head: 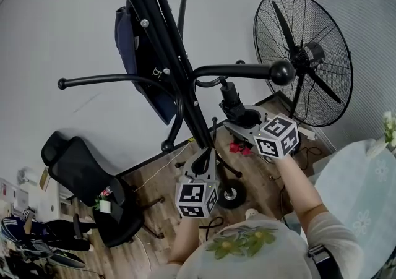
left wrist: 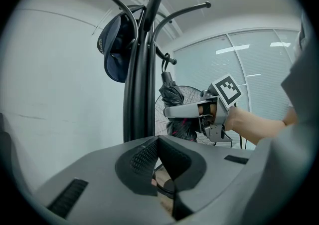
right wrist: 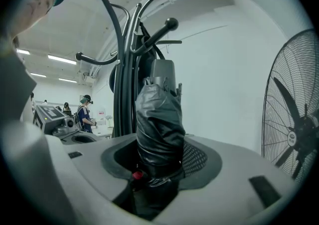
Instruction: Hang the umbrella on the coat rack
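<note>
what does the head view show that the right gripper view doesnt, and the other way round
Only the head view: the left tool, a black office chair and the wooden floor.
Only the right gripper view: people standing in the background, under ceiling lights.
Both: the coat rack, the big fan, and the umbrella, folded and black, gripped in the right tool.

You had no word, number or brand to read anywhere around your tools. The only printed marks were the black-and-white square patterns on the marker cube (head: 196,199) of your left gripper (left wrist: 160,161) and on the second cube (head: 276,137) of your right gripper (head: 238,115). They carried no letters or digits.
</note>
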`<action>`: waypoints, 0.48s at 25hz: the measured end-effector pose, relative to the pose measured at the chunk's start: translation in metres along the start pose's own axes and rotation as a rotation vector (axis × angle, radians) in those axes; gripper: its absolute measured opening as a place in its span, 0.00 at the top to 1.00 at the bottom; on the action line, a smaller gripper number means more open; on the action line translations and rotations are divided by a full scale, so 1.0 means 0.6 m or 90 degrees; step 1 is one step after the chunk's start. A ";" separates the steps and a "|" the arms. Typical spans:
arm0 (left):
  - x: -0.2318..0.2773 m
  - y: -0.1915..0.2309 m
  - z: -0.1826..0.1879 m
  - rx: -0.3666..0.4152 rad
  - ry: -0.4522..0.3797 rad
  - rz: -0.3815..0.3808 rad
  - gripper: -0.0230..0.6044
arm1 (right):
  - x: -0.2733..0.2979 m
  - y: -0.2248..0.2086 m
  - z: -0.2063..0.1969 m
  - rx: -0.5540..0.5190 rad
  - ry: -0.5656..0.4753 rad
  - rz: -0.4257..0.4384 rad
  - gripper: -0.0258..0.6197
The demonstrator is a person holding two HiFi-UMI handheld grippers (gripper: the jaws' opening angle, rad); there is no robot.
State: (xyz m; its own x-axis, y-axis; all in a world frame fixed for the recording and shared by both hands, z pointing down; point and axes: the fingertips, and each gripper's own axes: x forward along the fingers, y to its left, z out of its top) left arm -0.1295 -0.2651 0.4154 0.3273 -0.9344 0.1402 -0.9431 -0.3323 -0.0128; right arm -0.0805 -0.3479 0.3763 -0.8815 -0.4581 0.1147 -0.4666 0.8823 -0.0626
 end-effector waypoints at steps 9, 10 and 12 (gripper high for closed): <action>-0.002 0.006 -0.004 -0.001 0.004 0.004 0.96 | 0.008 -0.002 -0.008 0.004 -0.006 -0.008 0.62; -0.002 0.007 -0.005 -0.001 0.005 0.005 0.96 | 0.009 -0.002 -0.011 0.004 -0.004 -0.009 0.62; -0.002 0.009 -0.007 -0.002 0.007 0.006 0.96 | 0.011 -0.003 -0.017 0.007 -0.001 -0.010 0.62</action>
State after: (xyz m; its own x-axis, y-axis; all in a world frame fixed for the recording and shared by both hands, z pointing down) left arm -0.1350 -0.2652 0.4193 0.3184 -0.9360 0.1503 -0.9461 -0.3236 -0.0112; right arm -0.0850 -0.3514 0.3876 -0.8742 -0.4719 0.1147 -0.4811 0.8737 -0.0717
